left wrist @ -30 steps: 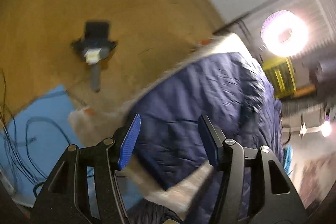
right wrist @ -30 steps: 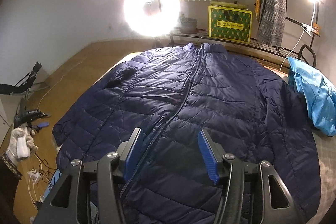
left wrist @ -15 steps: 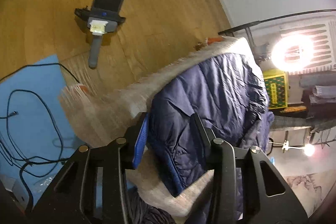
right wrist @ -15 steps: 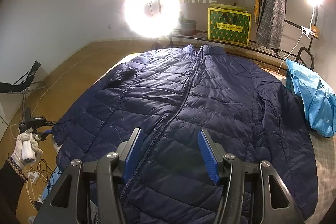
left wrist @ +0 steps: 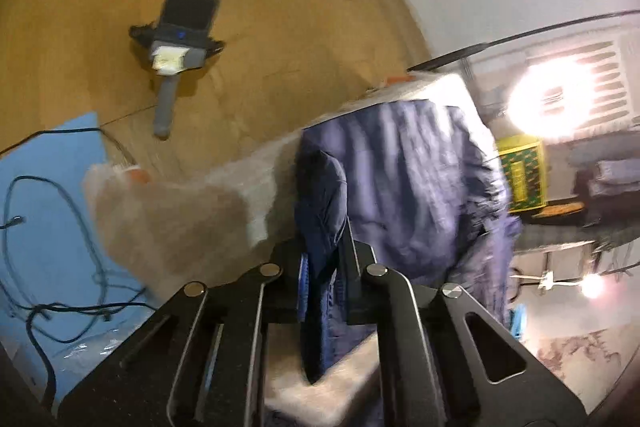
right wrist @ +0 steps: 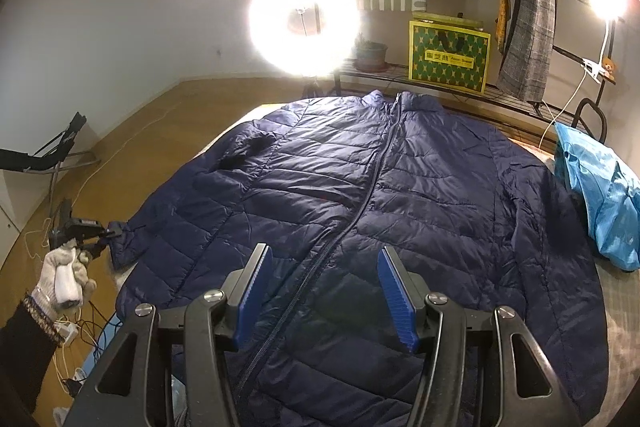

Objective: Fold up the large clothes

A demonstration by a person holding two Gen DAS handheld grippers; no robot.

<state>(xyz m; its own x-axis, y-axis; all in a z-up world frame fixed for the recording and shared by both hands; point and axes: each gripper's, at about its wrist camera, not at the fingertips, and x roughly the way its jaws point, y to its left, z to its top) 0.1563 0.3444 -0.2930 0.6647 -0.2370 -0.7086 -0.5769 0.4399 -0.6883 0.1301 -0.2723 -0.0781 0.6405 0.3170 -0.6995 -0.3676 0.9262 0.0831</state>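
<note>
1. We see the navy jacket (right wrist: 360, 187) spread flat, front up and zipped, on the bed (right wrist: 616, 311).
2. Our left hand-held gripper (left wrist: 324, 267) is clamped on the sleeve cuff (left wrist: 320, 195) (at the bed's edge).
3. Our right hand-held gripper (right wrist: 326, 291) hangs above the hem, jaws apart, holding nothing.

the only print stands on the yellow-and-green patterned box (right wrist: 449, 55), on the rack well ahead of the right gripper (right wrist: 325, 293) and a little to its right: a yellow label with a few characters and small latin letters, too small to read. the same box (left wrist: 520, 175) in the left wrist view is blurred.
</note>
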